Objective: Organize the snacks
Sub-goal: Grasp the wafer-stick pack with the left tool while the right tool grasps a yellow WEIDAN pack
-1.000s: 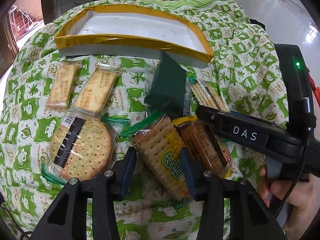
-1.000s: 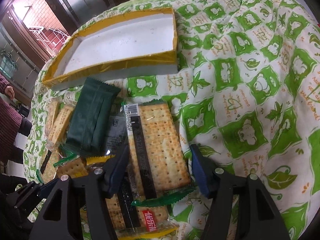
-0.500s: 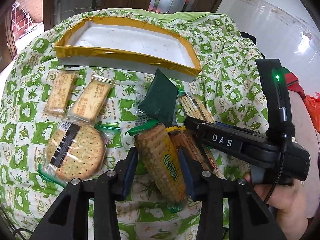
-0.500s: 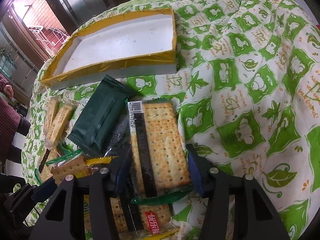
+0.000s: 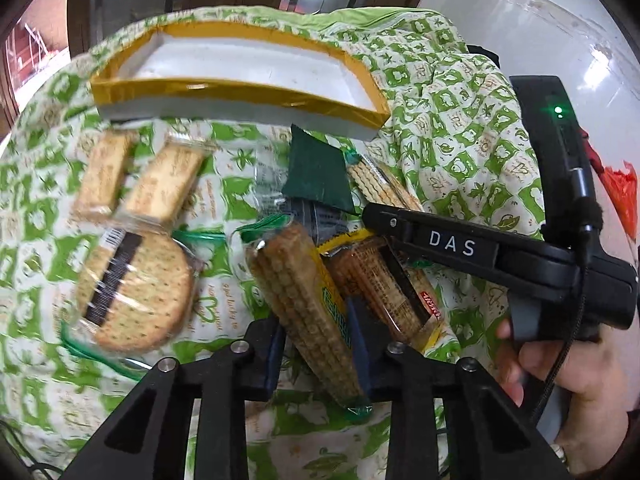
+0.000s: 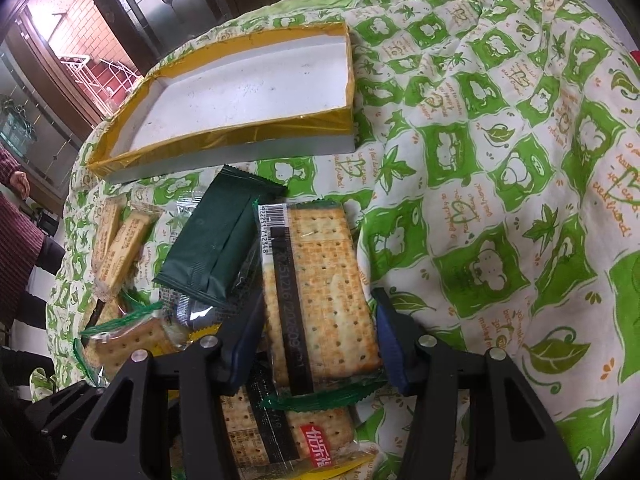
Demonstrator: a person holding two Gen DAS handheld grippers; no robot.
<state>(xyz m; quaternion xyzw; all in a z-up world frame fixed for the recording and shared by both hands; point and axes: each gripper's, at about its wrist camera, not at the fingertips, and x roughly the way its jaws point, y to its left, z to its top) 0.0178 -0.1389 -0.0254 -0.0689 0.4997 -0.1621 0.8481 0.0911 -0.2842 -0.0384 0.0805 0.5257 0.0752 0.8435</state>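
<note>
Your left gripper [image 5: 316,344] is closing, squeezing the tall cracker pack [image 5: 308,308] turned on its edge. Your right gripper [image 6: 316,336] is clamped on the square cracker pack [image 6: 320,292], near the yellow tray [image 6: 224,148].
</note>
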